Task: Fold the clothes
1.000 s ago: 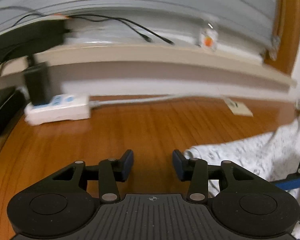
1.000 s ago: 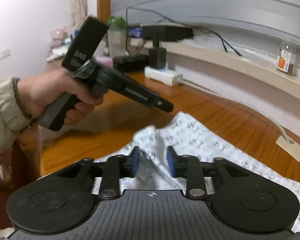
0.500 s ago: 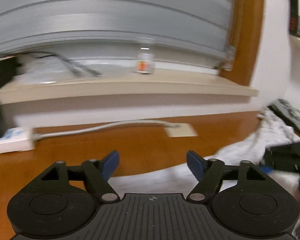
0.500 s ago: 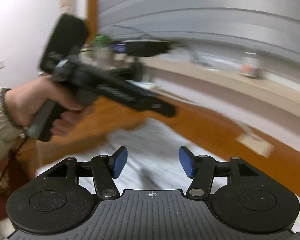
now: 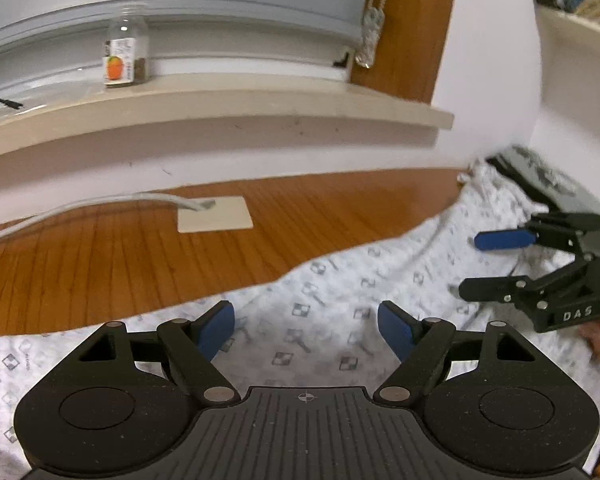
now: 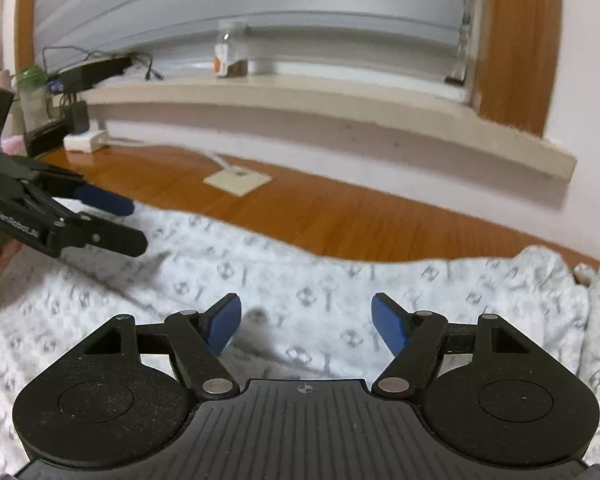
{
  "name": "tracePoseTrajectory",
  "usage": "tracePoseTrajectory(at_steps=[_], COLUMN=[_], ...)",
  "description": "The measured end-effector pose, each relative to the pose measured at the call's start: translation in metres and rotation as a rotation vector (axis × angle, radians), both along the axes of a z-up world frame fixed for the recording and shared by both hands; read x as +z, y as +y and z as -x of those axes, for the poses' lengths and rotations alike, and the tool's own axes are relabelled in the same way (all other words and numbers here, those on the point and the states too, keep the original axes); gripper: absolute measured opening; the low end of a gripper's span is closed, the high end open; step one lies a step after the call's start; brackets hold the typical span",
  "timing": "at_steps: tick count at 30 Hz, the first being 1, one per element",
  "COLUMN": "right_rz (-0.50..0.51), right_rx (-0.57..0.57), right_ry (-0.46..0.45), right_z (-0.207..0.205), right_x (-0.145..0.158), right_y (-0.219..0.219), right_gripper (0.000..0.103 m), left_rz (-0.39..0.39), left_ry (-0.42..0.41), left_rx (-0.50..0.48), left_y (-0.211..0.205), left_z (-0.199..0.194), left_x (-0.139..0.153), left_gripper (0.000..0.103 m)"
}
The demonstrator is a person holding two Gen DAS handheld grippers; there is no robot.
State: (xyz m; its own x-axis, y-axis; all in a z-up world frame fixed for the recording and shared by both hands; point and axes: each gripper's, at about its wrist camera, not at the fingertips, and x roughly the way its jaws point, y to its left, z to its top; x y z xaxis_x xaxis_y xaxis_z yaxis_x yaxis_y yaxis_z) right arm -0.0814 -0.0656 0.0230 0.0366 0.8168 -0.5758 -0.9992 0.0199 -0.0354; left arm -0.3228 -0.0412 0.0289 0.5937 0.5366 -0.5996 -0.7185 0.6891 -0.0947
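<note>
The patterned white garment (image 5: 340, 280) lies spread on the wooden tabletop (image 5: 120, 264). The left gripper (image 5: 306, 328) and right gripper (image 6: 306, 322) hover over it side by side, jaws apart and opening, with nothing between them. "DAS" is printed on the right gripper's body. A clear bottle (image 5: 125, 53) with an orange-fruit label, its text unreadable, stands on the windowsill (image 5: 260, 100)

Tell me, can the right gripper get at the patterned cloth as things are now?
Probably yes. The right gripper hangs just above the cloth, its jaws opening with nothing between them, and nothing lies in its way.
</note>
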Motion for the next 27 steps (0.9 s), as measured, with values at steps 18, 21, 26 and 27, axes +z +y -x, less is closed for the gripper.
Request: tracePoseTrajectory(at_steps=[18,21,26,27], right_rz=[0.03,0.026,-0.014,-0.031], right_rx=[-0.008,0.007,0.02,0.022], right_ry=[0.027,0.019,0.026,0.041], right_z=[0.028,0.04,0.045,0.043], right_x=[-0.015,-0.014,-0.008,-0.006], right_y=[0.083,0.095,0.087,0.079], right_gripper=[0.073,0.073,0.073,0.073], left_rz=[-0.04,-0.034,-0.041,-0.055], left_ry=[0.089,0.084,0.086,0.111], left_rx=[0.04,0.094,0.107,0.109], left_y=[0.07,0.086,0.086,0.083], left_z=[0.053,0.071,0.078,0.074], left_x=[-0.011,-0.01,-0.008,-0.008], left_gripper=[0.083,0.083,0.083,0.083])
